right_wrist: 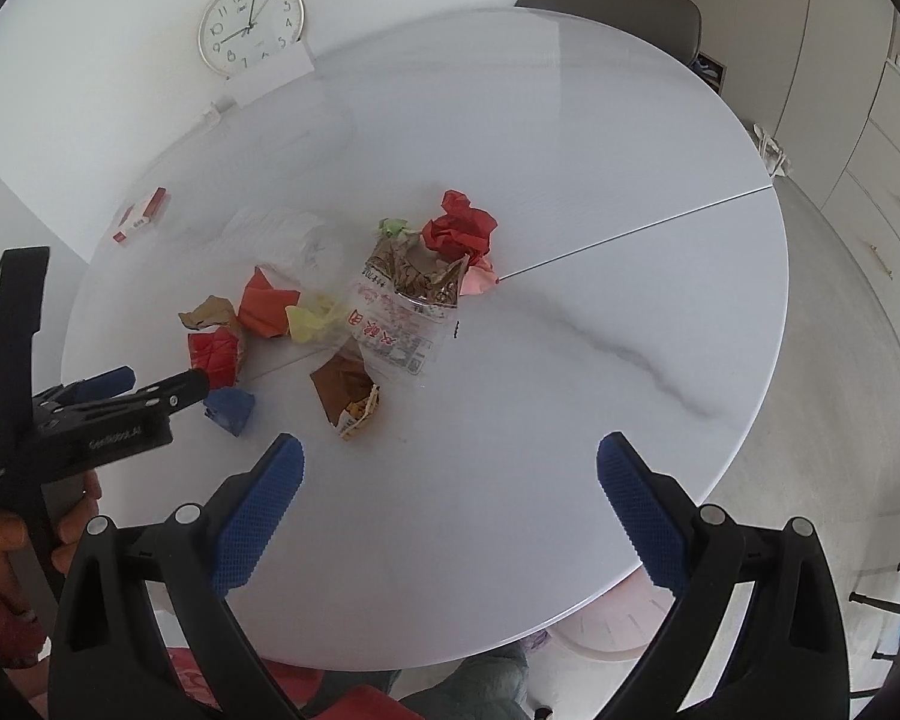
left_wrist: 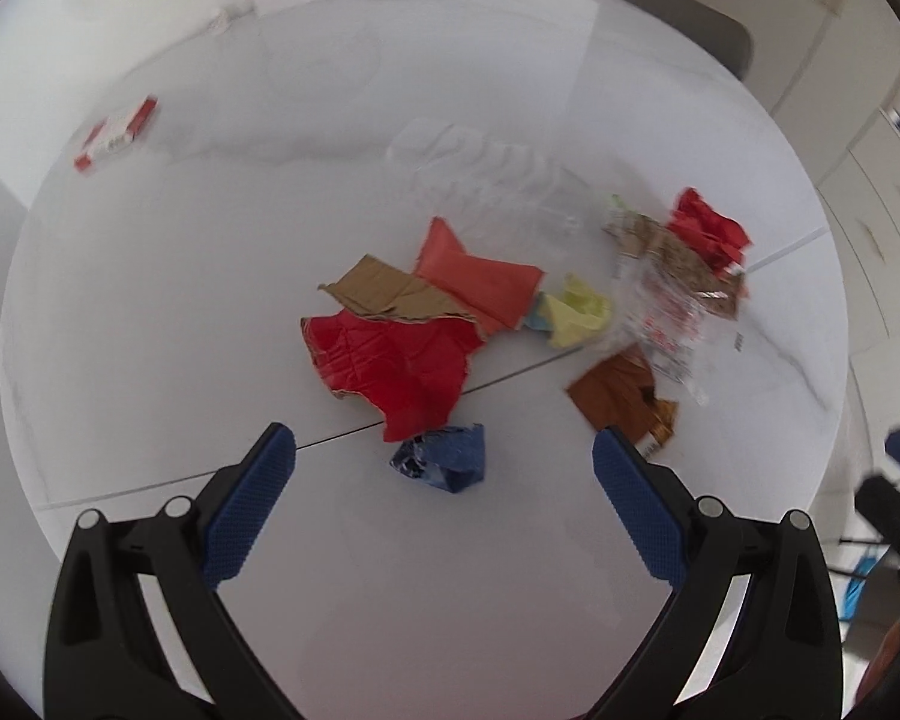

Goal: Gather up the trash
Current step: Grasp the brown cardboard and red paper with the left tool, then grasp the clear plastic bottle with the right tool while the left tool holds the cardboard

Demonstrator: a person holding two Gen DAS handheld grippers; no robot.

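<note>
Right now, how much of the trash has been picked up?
Apparently none: both sets of jaws are open and empty. The left gripper is lined up on the blue wrapper. Still left on the table: red cardboard, yellow paper, clear bag, brown wrapper.

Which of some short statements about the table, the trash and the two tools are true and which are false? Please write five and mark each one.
1. Both tools are open and hold nothing. True: the left tool and the right tool are spread wide and empty.
2. The crumpled blue wrapper lies nearest the left tool. True.
3. The clear plastic bag with red print hangs from the right tool. False: it lies on the table in the trash pile.
4. A wall clock leans at the far side of the table. True.
5. The red and white small box is buried in the pile. False: it lies apart, near the far left edge.
</note>
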